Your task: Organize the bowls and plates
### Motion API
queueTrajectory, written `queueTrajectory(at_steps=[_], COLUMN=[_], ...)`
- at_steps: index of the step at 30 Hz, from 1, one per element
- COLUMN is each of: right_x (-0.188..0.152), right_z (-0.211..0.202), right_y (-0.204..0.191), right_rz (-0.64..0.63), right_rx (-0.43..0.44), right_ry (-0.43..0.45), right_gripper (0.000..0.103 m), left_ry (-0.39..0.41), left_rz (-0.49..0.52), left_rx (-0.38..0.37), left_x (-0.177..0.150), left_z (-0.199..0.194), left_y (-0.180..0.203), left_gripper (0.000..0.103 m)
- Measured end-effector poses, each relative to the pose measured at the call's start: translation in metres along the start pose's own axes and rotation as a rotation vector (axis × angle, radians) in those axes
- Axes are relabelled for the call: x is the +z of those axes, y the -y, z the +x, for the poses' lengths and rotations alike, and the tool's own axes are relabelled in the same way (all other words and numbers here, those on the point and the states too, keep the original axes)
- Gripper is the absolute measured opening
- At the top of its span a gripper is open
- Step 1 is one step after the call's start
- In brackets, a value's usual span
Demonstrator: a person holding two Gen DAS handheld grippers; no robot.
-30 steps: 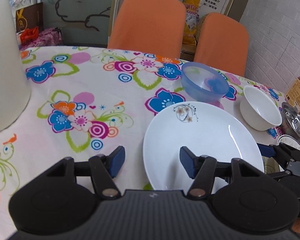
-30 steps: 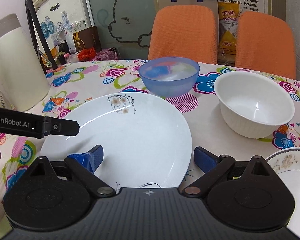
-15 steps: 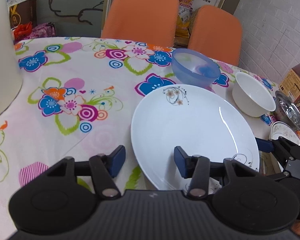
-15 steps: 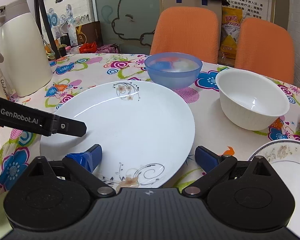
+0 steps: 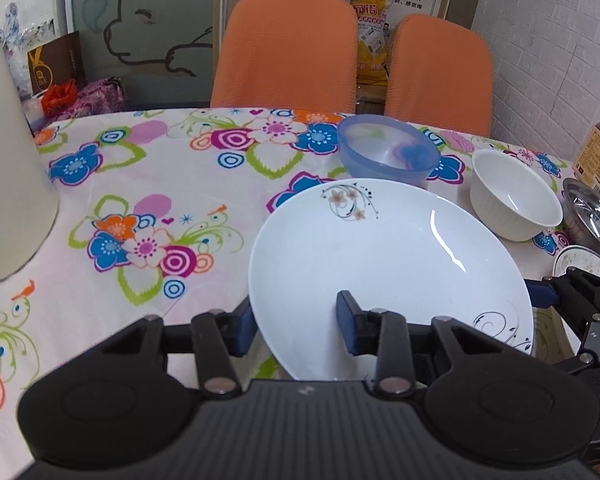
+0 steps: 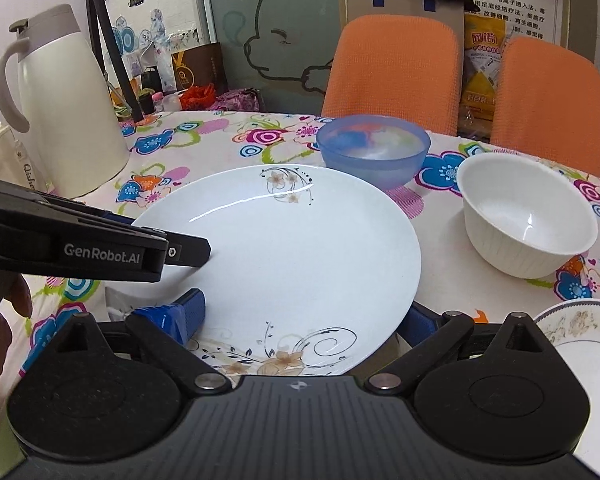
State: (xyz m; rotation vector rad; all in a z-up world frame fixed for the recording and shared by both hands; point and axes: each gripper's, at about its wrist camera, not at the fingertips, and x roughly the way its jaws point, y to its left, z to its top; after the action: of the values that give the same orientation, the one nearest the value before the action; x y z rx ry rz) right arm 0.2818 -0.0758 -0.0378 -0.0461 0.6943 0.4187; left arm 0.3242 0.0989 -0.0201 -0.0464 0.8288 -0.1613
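Two plates: large white plate (image 6: 292,256), patterned-rim plate (image 6: 580,320). Three bowls: blue bowl (image 6: 374,152), white bowl (image 6: 524,220), steel bowl (image 5: 592,216). Two orange chairs (image 6: 392,64).

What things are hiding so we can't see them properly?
- Big white plate: near rim hidden by the gripper body, both views.
- Small patterned plate: cut off by the right edge, right wrist view.
- Metal dish: cut off at the right edge, left wrist view.
- White jug: top cropped, left wrist view.
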Motion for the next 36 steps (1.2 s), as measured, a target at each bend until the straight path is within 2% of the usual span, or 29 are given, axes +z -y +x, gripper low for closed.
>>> queueTrajectory(at_steps=[6,11,15,21,29,36], right_x=[0.002,-0.006,-0.022,-0.060,-0.105,-0.115], right_z=[-0.017,-0.047,-0.072,-0.108,-0.126,-0.125], right_y=[-0.009,-0.023,-0.037,-0.061,-0.078,-0.085], right_rz=[-0.019,-0.016,-0.007,0.023,0.097,0.039], right_rx=[-0.016,-0.019,-0.025,-0.034,-0.022,-0.047], right_ry=[0.046,0.082,0.092,0.092,0.060,0.066], right_gripper=[0.088,0.088,0.088,0.088,0.088,0.088], left_ry=[0.033,0.075,0.079,0.061,0.003,-0.013], left_rz=[-0.010,0.007,0.011,0.007,0.001,-0.054], left_rx=[-0.009,-0.013,-0.021,-0.024,-0.013,-0.085], left_x=[-0.004,-0.019,-0.041,-0.093,-0.148,-0.156], left_z=[-0.023,-0.059,-0.085,-0.120,-0.137,-0.133], left_y=[0.001,0.007,0.012,0.020,0.024,0.012], left_gripper=[0.036,0.036,0.035,0.036,0.036,0.037])
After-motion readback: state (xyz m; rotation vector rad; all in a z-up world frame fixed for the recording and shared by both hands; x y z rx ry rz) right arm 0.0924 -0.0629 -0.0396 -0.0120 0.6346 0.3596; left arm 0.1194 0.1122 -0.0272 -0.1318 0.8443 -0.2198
